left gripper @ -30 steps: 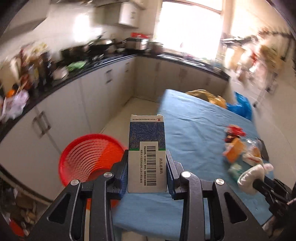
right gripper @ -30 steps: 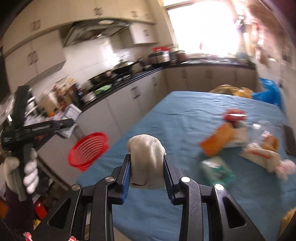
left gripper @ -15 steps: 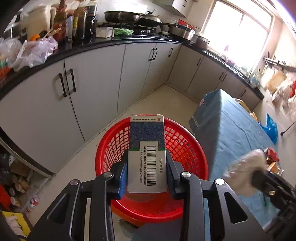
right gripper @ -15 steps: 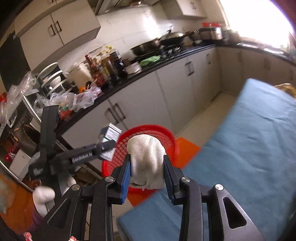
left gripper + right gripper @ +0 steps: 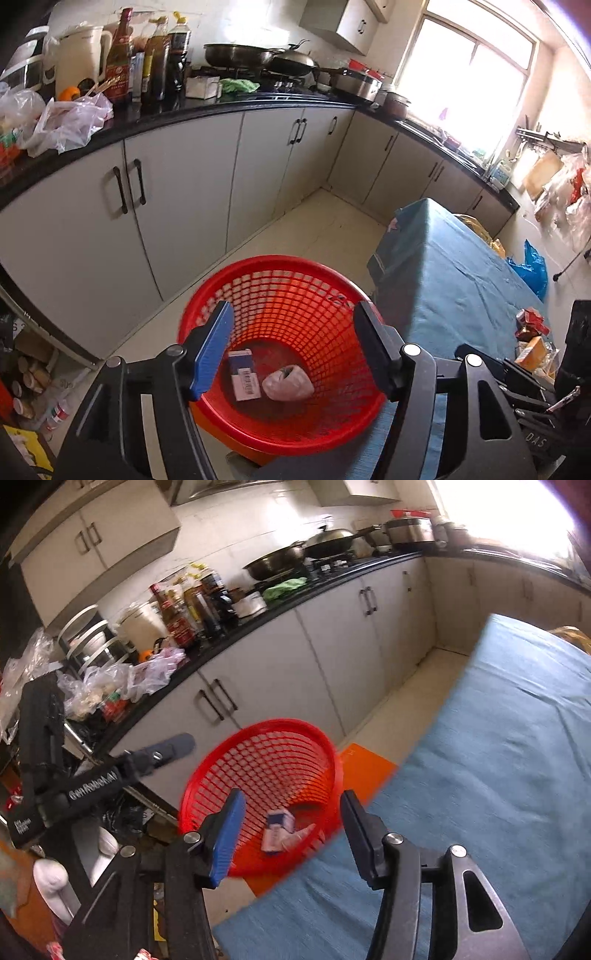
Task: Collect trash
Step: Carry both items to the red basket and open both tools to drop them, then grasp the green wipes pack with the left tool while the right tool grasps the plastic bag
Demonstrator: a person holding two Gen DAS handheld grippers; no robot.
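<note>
A red mesh basket (image 5: 280,269) stands on the floor beside the blue-covered table (image 5: 454,273). Inside it lie a small barcode box (image 5: 243,374) and a whitish wad (image 5: 288,384). My left gripper (image 5: 293,349) is open and empty right above the basket. My right gripper (image 5: 291,832) is open and empty, over the basket (image 5: 266,746) near the table's edge (image 5: 498,775). The box (image 5: 279,827) and the wad (image 5: 301,836) show in the basket in the right wrist view. The left gripper's fingers (image 5: 170,747) show at the left of that view.
White kitchen cabinets (image 5: 177,206) with a black counter full of bottles and bags run behind the basket. More trash (image 5: 532,332) lies on the table at the far right. An orange mat (image 5: 364,768) lies under the basket. Clutter fills the floor at the left.
Both grippers opened over the basket. The box dropped from the left gripper and the whitish wad from the right; both now lie in the basket.
</note>
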